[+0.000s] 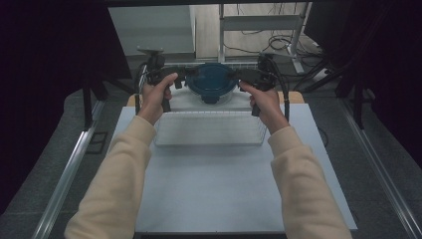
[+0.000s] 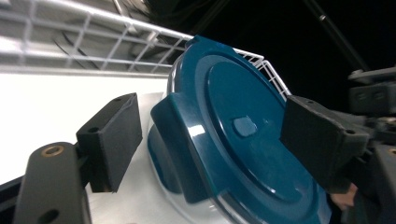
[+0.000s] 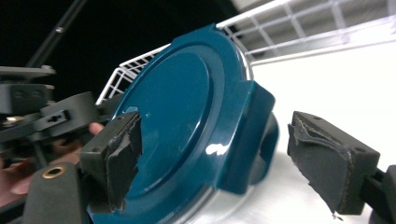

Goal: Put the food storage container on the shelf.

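Round teal glossy plastic lid (image 1: 211, 79) on a clear container sits at the far end of the white wire basket (image 1: 209, 130), flat face up, side clip tabs toward each gripper. Left gripper (image 1: 183, 74) and right gripper (image 1: 242, 74) flank the lid, jaws spread around the tabs, pads not pressing. Pale worktop (image 1: 224, 189) near the lid lies bare.

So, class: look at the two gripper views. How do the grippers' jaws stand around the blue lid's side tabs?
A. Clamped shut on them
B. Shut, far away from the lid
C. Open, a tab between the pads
C: in both gripper views the blue lid has a side tab sitting between spread pads, with gaps showing.
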The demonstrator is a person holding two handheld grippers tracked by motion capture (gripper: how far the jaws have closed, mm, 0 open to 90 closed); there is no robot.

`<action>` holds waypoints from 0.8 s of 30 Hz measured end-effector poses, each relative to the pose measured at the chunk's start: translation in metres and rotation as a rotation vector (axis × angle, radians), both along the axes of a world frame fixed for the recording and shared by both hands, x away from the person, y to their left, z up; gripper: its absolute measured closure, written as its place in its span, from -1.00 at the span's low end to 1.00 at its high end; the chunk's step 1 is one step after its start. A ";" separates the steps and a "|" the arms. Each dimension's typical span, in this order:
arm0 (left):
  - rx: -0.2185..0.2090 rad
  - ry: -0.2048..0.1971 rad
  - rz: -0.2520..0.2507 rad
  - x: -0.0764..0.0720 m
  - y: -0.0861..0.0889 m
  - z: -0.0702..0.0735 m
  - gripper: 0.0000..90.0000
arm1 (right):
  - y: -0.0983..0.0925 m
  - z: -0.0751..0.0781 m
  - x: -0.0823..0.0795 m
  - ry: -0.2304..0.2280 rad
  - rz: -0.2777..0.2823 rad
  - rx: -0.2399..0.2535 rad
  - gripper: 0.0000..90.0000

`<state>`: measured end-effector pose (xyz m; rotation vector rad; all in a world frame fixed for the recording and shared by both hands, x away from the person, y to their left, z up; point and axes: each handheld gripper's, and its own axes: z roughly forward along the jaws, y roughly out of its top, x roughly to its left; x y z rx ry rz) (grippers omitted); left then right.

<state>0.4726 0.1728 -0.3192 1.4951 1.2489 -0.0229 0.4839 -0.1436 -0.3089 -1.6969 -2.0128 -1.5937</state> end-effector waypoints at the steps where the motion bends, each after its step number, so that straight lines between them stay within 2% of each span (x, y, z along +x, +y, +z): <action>1: 0.020 -0.016 0.003 -0.004 0.000 0.002 -0.56 | 0.000 0.002 -0.004 -0.033 0.003 -0.030 -0.64; 3: 0.046 -0.046 -0.003 -0.013 0.000 0.004 -0.58 | -0.002 0.007 -0.012 -0.087 0.010 -0.089 -0.68; 5: 0.047 -0.061 -0.028 -0.023 0.002 0.004 -0.58 | -0.007 0.011 -0.023 -0.148 0.027 -0.107 -0.68; 7: 0.044 -0.077 -0.044 -0.034 0.003 0.002 -0.58 | -0.014 0.014 -0.032 -0.183 0.031 -0.118 -0.68; 10: 0.081 -0.104 -0.071 -0.052 0.003 -0.003 -0.58 | -0.025 0.012 -0.047 -0.200 0.074 -0.110 -0.68; 12: 0.110 -0.125 -0.091 -0.064 0.004 -0.007 -0.57 | -0.031 0.010 -0.059 -0.217 0.101 -0.112 -0.67; 14: 0.138 -0.143 -0.101 -0.077 0.004 -0.011 -0.57 | -0.037 0.007 -0.072 -0.247 0.119 -0.134 -0.65; 18: 0.155 -0.165 -0.119 -0.102 0.005 -0.019 -0.57 | -0.048 -0.001 -0.101 -0.312 0.135 -0.188 -0.62; 21: 0.177 -0.180 -0.138 -0.120 0.002 -0.027 -0.56 | -0.056 -0.010 -0.123 -0.351 0.151 -0.182 -0.59; 24: 0.212 -0.200 -0.147 -0.139 -0.001 -0.037 -0.55 | -0.062 -0.024 -0.142 -0.383 0.155 -0.203 -0.57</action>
